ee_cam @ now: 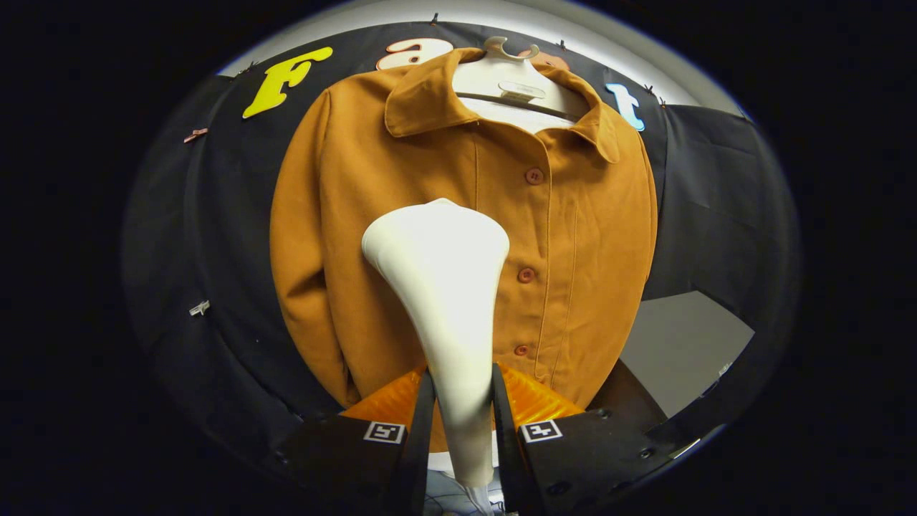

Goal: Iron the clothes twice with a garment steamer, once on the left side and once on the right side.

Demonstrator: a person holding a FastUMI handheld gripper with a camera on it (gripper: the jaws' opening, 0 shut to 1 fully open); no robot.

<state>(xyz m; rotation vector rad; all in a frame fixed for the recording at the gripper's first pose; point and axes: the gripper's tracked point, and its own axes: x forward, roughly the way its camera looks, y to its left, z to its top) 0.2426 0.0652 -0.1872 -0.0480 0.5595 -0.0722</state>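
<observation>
The steamer (444, 287) is clamped by the gripper (458, 423); its head, seemingly touching the centre-frame shirt (587, 236), should be kept flat.

The gripper (458, 419) points forward and slightly upward, its two black fingers (419, 430) closed in from both sides and pressing on the white steamer (444, 287) handle held between them.

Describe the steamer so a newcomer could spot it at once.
Start at the mustard-brown jacket hanging on a white hanger against the black cloth. In front of its chest rises the steamer, its handle clamped between the gripper fingers. It is smooth, white, flaring to a broad head.
</observation>
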